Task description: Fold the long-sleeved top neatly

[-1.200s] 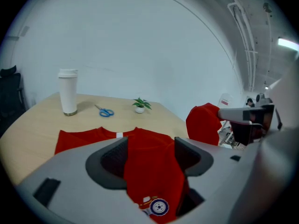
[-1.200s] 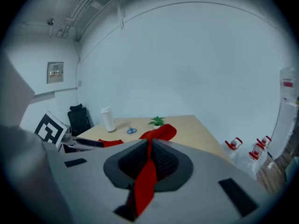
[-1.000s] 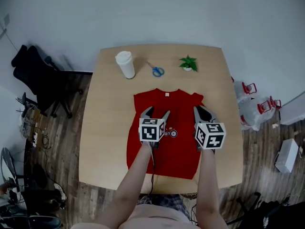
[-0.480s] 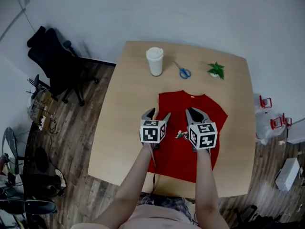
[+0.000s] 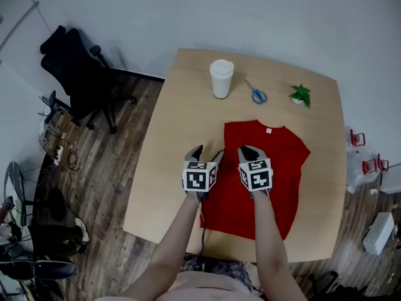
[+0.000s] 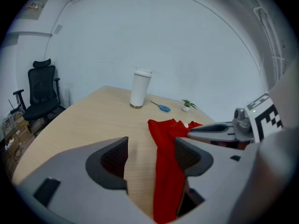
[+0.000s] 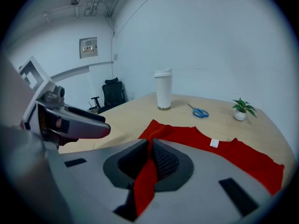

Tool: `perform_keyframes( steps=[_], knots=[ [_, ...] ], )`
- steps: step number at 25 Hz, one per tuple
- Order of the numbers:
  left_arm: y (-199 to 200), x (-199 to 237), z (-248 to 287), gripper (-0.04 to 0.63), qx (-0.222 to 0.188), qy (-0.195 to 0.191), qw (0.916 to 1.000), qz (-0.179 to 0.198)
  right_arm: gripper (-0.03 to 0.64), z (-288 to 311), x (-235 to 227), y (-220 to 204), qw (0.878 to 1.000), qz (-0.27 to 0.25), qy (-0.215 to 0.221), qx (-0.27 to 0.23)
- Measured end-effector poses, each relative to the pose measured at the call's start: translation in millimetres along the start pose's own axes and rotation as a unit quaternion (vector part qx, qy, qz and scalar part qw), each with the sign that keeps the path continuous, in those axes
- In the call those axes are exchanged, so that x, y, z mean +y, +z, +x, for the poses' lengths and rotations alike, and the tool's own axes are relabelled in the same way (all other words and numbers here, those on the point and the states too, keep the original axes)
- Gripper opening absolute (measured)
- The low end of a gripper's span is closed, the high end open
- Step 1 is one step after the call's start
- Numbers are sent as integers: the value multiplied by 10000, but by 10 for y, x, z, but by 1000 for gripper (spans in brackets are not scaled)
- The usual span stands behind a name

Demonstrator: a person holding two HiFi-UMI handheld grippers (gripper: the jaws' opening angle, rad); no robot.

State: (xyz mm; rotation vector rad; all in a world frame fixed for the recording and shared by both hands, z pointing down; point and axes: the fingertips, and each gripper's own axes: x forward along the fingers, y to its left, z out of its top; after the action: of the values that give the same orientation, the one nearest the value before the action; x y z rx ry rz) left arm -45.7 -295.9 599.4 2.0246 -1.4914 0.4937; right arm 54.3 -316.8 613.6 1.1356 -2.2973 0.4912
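The red long-sleeved top (image 5: 276, 168) lies flat on the right half of the wooden table (image 5: 169, 143), collar label towards the far side. My right gripper (image 5: 246, 150) is over the top's left part, shut on a strip of red fabric (image 7: 148, 164) that hangs out through its jaws. My left gripper (image 5: 205, 152) is at the top's left edge with its jaws open and bare table between them. The red edge (image 6: 164, 171) runs along and under its right jaw. In the left gripper view the right gripper (image 6: 210, 129) sits close beside it.
At the table's far side stand a white cup (image 5: 221, 78), blue scissors (image 5: 257, 96) and a small potted plant (image 5: 301, 95). A black office chair (image 5: 75, 68) stands on the floor to the left. Bags with red handles (image 5: 366, 155) lie on the floor to the right.
Both grippers have moved left across the top. The right one has carried its pinched fabric from the top's right side to near the left edge. The left one has gone from the middle to that edge.
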Motion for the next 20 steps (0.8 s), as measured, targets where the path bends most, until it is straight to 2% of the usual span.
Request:
perform_keyframes(
  steps=[3, 7, 13, 20],
  knots=[
    [-35, 108, -40, 310, 22, 20, 10000, -31, 50, 127, 78, -50, 9999, -35, 20, 106],
    [-49, 260, -114, 310, 21, 53, 10000, -54, 67, 219, 275, 78, 9996, 115, 237, -84],
    [-44, 430, -205, 310, -8, 92, 9999, -58, 161, 317, 516, 199, 9974, 410, 568, -153],
    [23, 237, -124, 310, -51, -171, 9997, 170, 204, -103, 164, 320, 9969, 546, 183, -536]
  ],
)
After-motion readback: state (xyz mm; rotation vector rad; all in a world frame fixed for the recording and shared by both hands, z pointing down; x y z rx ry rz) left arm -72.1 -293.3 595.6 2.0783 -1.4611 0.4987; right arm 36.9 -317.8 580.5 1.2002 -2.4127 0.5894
